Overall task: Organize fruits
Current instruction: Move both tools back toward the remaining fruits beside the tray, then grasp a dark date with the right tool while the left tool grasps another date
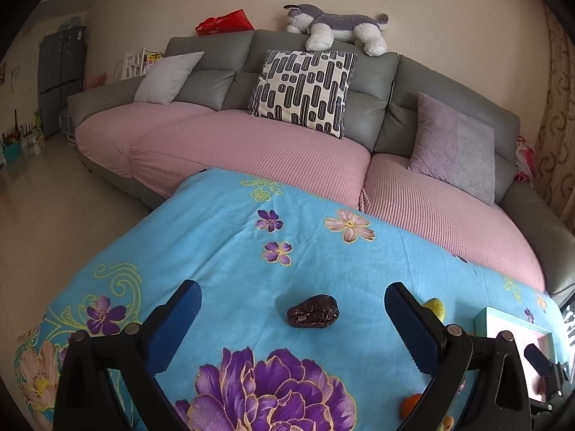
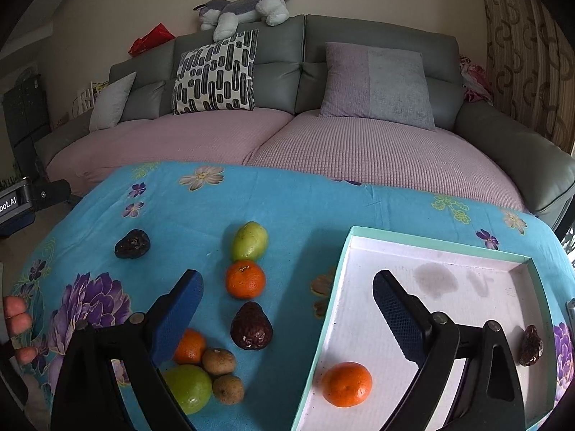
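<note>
Through the left wrist view, my left gripper (image 1: 293, 309) hangs over a blue floral cloth (image 1: 215, 237), jaws spread wide and holding nothing. A dark wrinkled date (image 1: 313, 311) lies just right of the frame's centre, in the gap between the two blue pads and slightly ahead of them, nearer the right pad. Its long axis runs roughly left to right across the picture, tilted a little, with the narrower end toward the upper right. So the jaws would close along its length, not across its width.

In the right wrist view, my right gripper (image 2: 287, 294) is also wide open and empty. Its right finger sits over a pale tray (image 2: 345, 251) at lower right. That tray holds an orange (image 2: 346, 383) and another dark fruit (image 2: 531, 345). The same date (image 2: 132, 244) appears at middle left there, well apart from these jaws, so I judge the left gripper the nearer one. More fruit lies loose on the cloth between them.
</note>
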